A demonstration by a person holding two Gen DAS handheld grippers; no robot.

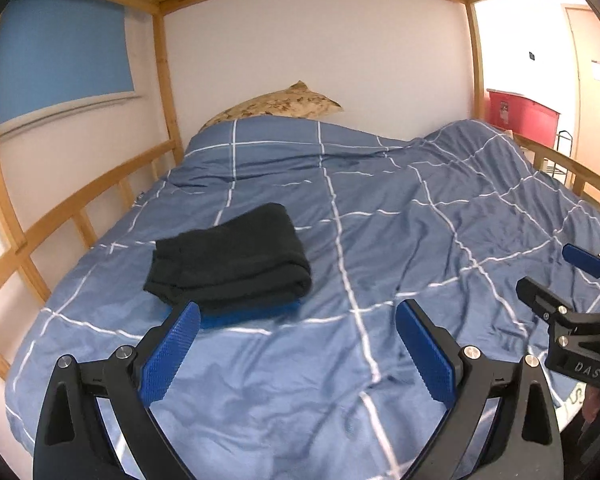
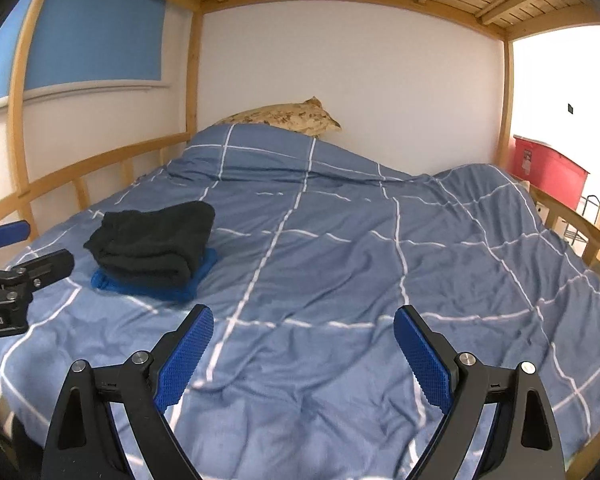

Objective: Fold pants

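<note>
Folded black pants (image 1: 232, 254) lie on the blue checked duvet (image 1: 380, 240), stacked on a folded blue garment (image 1: 252, 315). They also show in the right wrist view (image 2: 156, 240), with the blue garment (image 2: 148, 286) under them. My left gripper (image 1: 298, 320) is open and empty, just in front of the stack. My right gripper (image 2: 304, 324) is open and empty over bare duvet (image 2: 340, 260), right of the stack. The right gripper shows at the right edge of the left wrist view (image 1: 572, 280). The left gripper shows at the left edge of the right wrist view (image 2: 24, 248).
A wooden bunk rail (image 1: 80, 208) runs along the left side. A patterned pillow (image 1: 284, 104) lies at the head by the white wall. A raised fold of duvet (image 1: 472, 140) and another rail (image 2: 580, 224) are on the right. A red bin (image 1: 520, 114) stands beyond.
</note>
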